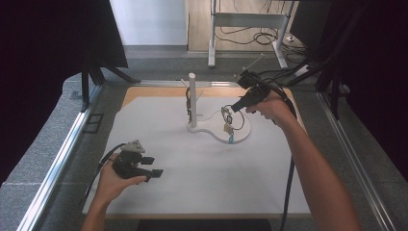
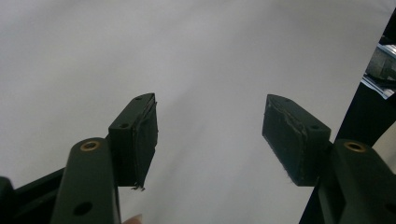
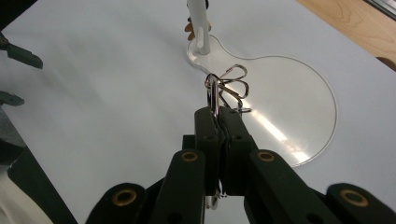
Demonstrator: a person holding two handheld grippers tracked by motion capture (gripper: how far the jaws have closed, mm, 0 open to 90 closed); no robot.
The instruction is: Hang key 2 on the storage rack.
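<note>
Right gripper view: right gripper (image 3: 218,122) clamped on key ring (image 3: 227,87) above stand (image 3: 299,88). Left gripper (image 2: 210,135) gapes wide, holding nothing, over sheet (image 2: 210,46).

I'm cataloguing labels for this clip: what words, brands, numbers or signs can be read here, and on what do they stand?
None can be read.
Small tags hanging from the keyring in the right gripper: too small and blurred to read.
White stand, left gripper, white table sheet: no text visible.
</note>
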